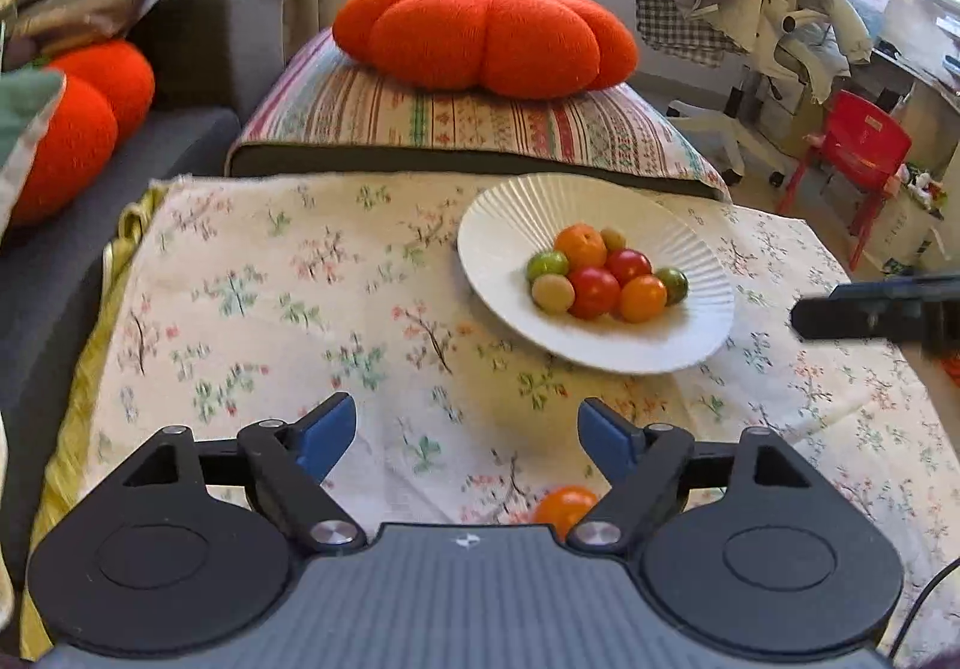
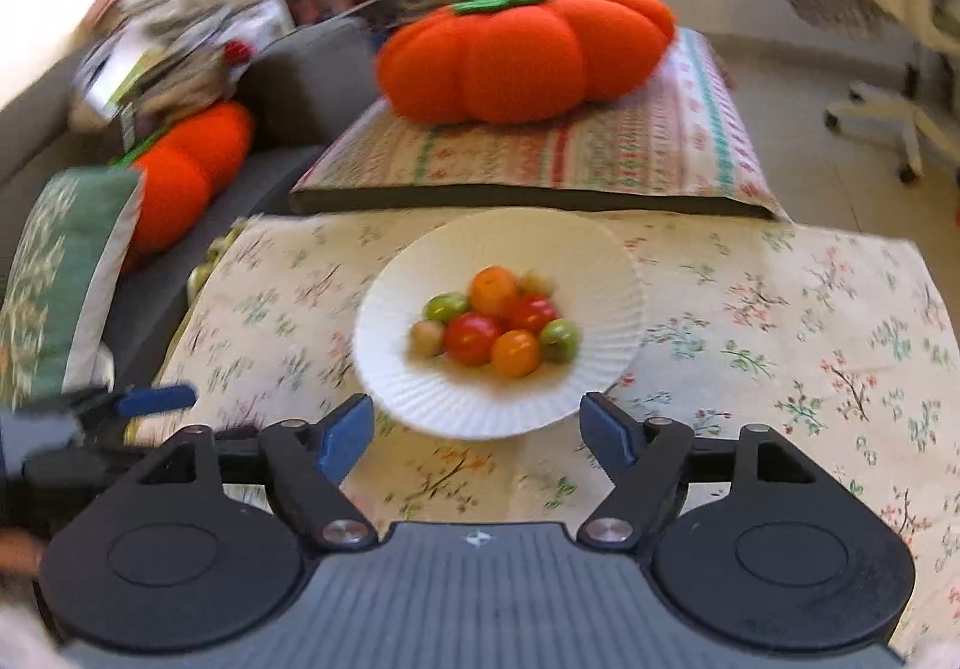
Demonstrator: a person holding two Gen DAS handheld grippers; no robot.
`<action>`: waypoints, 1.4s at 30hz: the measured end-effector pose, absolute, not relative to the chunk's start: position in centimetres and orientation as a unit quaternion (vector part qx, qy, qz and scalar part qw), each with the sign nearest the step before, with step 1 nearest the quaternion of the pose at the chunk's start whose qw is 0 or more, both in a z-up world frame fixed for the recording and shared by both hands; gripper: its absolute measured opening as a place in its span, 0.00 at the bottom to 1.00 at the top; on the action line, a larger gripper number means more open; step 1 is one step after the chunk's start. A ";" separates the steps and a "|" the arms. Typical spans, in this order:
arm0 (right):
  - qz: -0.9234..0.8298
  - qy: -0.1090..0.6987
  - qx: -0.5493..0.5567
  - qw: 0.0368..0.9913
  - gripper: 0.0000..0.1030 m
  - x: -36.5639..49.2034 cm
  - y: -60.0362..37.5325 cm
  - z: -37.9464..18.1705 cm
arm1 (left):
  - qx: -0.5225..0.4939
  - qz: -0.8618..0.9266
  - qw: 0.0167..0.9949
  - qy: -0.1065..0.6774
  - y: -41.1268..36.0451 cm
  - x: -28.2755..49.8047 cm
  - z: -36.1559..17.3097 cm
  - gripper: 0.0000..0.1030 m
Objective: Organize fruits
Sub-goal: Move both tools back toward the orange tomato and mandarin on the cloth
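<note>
A white ribbed plate sits on the floral cloth and holds several small fruits: orange, red, green and tan. It also shows in the right wrist view. A loose orange fruit lies on the cloth just under my left gripper, which is open and empty, near the plate's front. My right gripper is open and empty, just in front of the plate's near rim. The right gripper shows at the right edge of the left view. The left gripper shows at the left edge of the right view.
A floral cloth covers the table. A striped cushion with an orange pumpkin pillow lies behind it. A grey sofa with another pumpkin pillow is at the left. A red child's chair stands at the right.
</note>
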State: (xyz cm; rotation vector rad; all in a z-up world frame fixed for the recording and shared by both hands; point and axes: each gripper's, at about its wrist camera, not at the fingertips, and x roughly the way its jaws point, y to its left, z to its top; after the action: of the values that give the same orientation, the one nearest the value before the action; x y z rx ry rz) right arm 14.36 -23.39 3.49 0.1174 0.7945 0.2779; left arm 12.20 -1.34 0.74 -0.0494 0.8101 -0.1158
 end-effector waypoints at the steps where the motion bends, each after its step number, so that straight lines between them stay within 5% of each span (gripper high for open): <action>1: 0.142 0.388 0.050 0.909 0.71 14.0 -22.9 3.3 | -0.026 -0.057 0.916 0.396 -1.3 12.0 0.7 0.68; 28: 0.240 0.422 -0.048 0.873 0.67 9.6 -14.2 -3.5 | -0.041 -0.055 0.903 0.424 -1.5 11.2 -1.4 0.68; 38: 0.238 0.418 -0.063 0.874 0.50 10.0 -12.9 -4.8 | -0.030 -0.058 0.901 0.430 -2.0 11.7 -2.1 0.68; 42: 0.233 0.429 -0.069 0.870 0.31 10.5 -12.6 -5.4 | -0.026 -0.062 0.901 0.429 -2.2 11.8 -2.4 0.67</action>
State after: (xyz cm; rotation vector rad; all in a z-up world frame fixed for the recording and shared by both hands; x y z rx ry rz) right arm 10.49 -12.61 -5.40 -0.1440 0.8976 0.4883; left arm 11.80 -2.24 -2.39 -0.0544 0.8873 -0.1280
